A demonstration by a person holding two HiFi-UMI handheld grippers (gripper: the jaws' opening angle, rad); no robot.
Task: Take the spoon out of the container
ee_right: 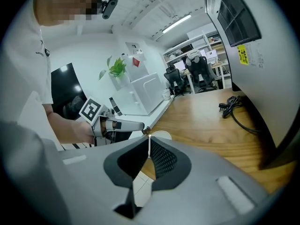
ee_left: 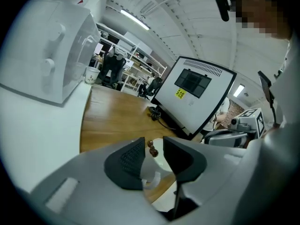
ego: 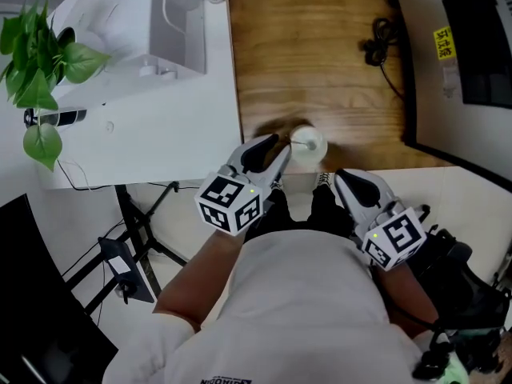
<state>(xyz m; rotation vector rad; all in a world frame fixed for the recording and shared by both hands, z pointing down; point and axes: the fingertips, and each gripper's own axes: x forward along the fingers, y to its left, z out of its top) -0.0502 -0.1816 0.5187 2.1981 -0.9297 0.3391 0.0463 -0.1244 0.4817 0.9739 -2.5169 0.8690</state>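
The left gripper (ego: 273, 154) reaches to the white container (ego: 308, 145), which stands near the front edge of the wooden bench (ego: 320, 54). Its jaws are spread. The spoon (ee_left: 152, 147) is in the container, and its brown beaded handle rises between the open jaws, which do not pinch it. The right gripper (ee_right: 149, 144) hangs just off the bench edge, near the container, with its jaws pressed together and nothing visible between them. A black cable (ego: 380, 46) lies farther back beside a monitor (ego: 464, 62).
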